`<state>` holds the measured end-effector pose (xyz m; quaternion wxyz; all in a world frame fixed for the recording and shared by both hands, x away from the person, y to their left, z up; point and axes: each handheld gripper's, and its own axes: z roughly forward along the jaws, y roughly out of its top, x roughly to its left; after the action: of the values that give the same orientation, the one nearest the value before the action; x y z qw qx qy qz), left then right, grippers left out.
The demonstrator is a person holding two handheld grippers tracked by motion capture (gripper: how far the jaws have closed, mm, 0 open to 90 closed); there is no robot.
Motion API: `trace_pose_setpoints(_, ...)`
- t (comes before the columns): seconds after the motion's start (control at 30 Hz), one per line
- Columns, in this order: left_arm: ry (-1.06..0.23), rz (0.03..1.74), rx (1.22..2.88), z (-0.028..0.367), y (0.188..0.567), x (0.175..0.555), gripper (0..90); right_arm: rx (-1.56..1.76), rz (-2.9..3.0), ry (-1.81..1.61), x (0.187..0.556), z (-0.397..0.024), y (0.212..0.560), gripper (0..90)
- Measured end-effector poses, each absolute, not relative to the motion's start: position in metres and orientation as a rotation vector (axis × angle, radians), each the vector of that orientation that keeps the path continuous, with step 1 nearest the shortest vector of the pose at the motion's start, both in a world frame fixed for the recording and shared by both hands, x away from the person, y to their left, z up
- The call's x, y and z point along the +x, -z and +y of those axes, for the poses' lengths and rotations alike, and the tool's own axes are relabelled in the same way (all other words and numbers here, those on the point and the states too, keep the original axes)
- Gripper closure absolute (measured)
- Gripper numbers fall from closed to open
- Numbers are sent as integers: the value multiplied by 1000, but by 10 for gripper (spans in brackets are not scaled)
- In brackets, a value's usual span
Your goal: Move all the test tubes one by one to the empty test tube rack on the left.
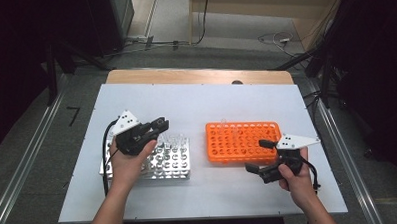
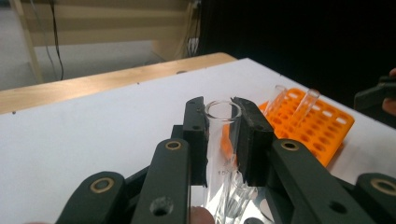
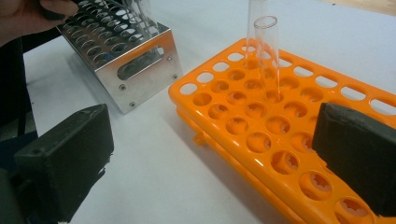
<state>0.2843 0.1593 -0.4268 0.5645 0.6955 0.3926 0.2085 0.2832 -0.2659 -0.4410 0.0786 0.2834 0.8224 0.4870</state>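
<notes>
Glass, clear and round-rimmed, the tube is sitting upright between the jaws of the left gripper, which are clamping on it just below its mouth, above the steel rack on the bench. Its lower end is dropping out of the left gripper view behind the jaw arms, and the faint marking on its wall is staying too small to read. In the high view the rack's other tubes are blurring into glints. The right gripper is hovering at the near edge of the orange rack, jaws standing wide apart and holding nothing. Two tubes are standing in that rack, the farther one cut off at the top of the right gripper view.
</notes>
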Motion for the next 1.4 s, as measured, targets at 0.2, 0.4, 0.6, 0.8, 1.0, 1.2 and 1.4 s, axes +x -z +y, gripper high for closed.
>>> trace_pose_setpoints(0.2,-494,955,1698,154,431,286,760,845,2465,-1452,283,-265,441,0)
trace_pose_setpoints(0.4,-501,1007,1788,147,432,285,756,842,2474,-1441,283,-263,444,0)
trace_pose_setpoints(0.6,-473,1030,1819,148,433,283,747,842,2472,-1440,283,-263,443,0)
trace_pose_setpoints(0.8,-418,1045,1801,152,433,281,695,839,2479,-1438,284,-261,444,0)
trace_pose_setpoints(1.0,-384,1045,1745,159,431,276,509,847,2470,-1432,284,-260,444,0)
trace_pose_setpoints(1.2,-365,1009,1693,161,425,267,203,880,2447,-1441,287,-259,443,0)
trace_pose_setpoints(1.4,-336,969,1697,155,425,259,21,892,2430,-1436,291,-256,439,0)
